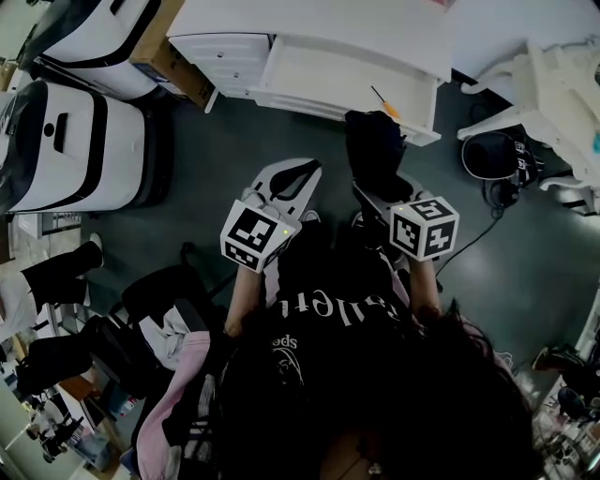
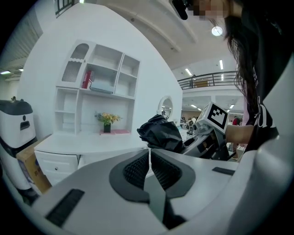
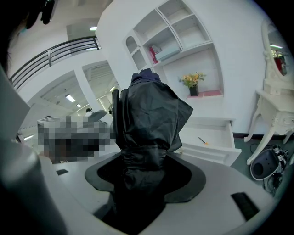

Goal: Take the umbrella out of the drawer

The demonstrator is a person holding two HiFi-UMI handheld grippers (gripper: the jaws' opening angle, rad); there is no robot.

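The right gripper [image 1: 380, 190] is clamped tight on the folded black umbrella [image 1: 375, 148], its jaws pressed into the bunched fabric low down, so the bundle stands up out of the gripper and fans out loosely above it. The umbrella is clear of the drawer [image 1: 349, 80], held in the air on the near side of it, over the dark floor. The drawer itself stands pulled open from the white worktop [image 1: 323, 21], and in its right part lies a thin stick with an orange end [image 1: 383, 102], alone on the pale bottom. The left gripper [image 1: 292, 178] hangs just left of the right one, apart from the umbrella, with its ribbed pads brought together and nothing between them. Beyond it, at the back of the worktop, rises a white shelf unit [image 2: 98, 87] with red books [image 2: 86, 79] on an upper shelf and a small pot of yellow flowers [image 2: 107, 120] below. Far left on the floor stand two bulky white machines [image 1: 80, 141] and a cardboard box [image 1: 173, 58].
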